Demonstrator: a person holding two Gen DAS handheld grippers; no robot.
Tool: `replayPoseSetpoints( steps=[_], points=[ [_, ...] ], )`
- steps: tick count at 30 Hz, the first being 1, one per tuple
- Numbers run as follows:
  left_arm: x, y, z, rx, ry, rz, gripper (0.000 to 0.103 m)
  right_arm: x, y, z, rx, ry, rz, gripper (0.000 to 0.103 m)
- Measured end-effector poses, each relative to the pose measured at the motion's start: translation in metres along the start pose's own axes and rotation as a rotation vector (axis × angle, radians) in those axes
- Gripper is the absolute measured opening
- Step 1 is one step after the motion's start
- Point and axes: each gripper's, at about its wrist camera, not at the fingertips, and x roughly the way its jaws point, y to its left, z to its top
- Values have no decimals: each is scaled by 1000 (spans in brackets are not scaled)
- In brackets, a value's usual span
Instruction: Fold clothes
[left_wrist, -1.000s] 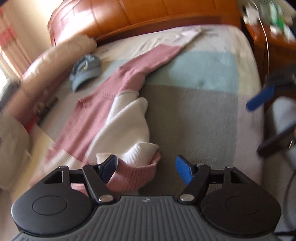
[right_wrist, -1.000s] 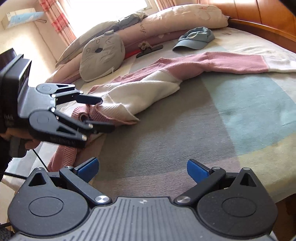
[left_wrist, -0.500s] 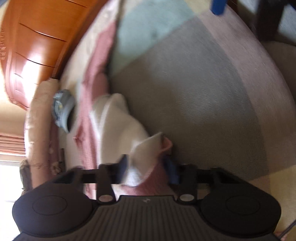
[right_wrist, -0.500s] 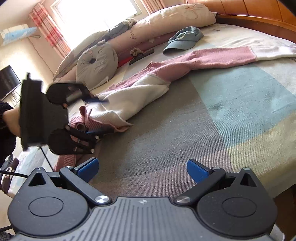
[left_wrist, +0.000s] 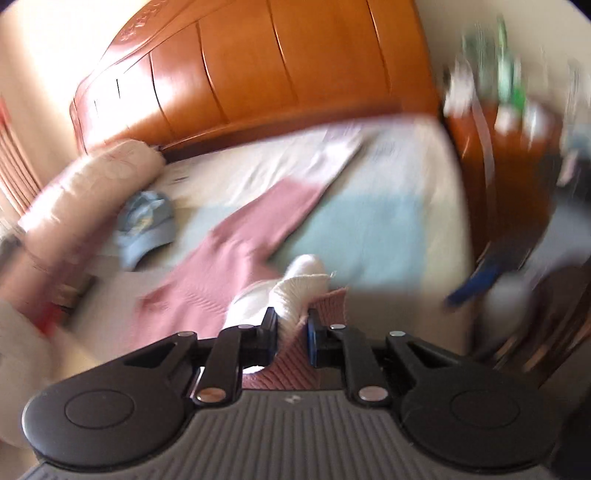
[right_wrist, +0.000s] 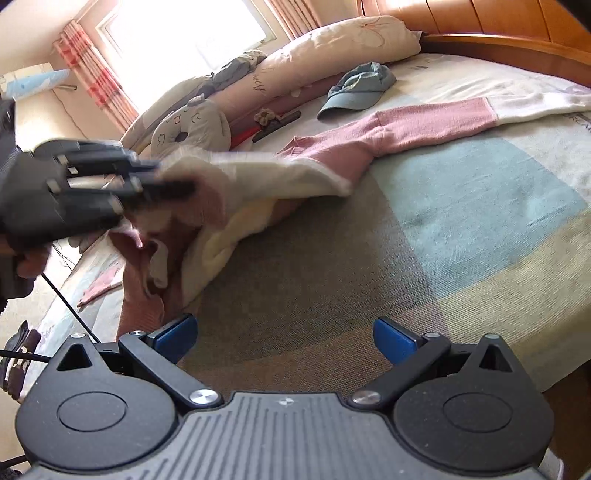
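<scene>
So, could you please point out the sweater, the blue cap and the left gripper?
sweater (right_wrist: 424, 120), right wrist view, on its pink sleeve.
blue cap (right_wrist: 360, 88), right wrist view, on its crown.
left gripper (left_wrist: 291, 334), left wrist view, between its fingertips.

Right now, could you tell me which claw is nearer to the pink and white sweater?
Left. The left claw has just closed on the sweater and pinches its near end. The right claw is open over bare bedspread, beside the sweater without touching it.

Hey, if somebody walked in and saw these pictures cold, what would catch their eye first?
Probably the pink and white sweater sprawled across the bed, one sleeve stretched toward the wooden headboard. The left gripper has just closed on its bunched near end and holds it off the bed, while the right gripper hangs open. A blue cap lies by the pillows.
</scene>
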Motion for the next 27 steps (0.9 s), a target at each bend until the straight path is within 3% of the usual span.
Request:
replayPoseSetpoints(
  steps=[4,7,11,17,22,27],
  points=[
    [3,5,5,-169,-62,-168,23,-7,-4,0,5,-10,-16,103],
    [8,5,4,-184,-85,-201,25,-14,-9,-1,18,-16,-22,103],
    [12,-5,-4,-155,-66,-144,29,-21,-18,-4,49,-20,-27,103],
    [17,4,-33,-204,20,-76,31,-29,-37,-3,93,-27,-56,103],
    [10,23,-67,-319,73,-8,32,-34,-56,7,153,-39,-30,103],
    [-11,47,-103,-475,80,60,44,-16,-67,28,161,6,29,103]
  ],
)
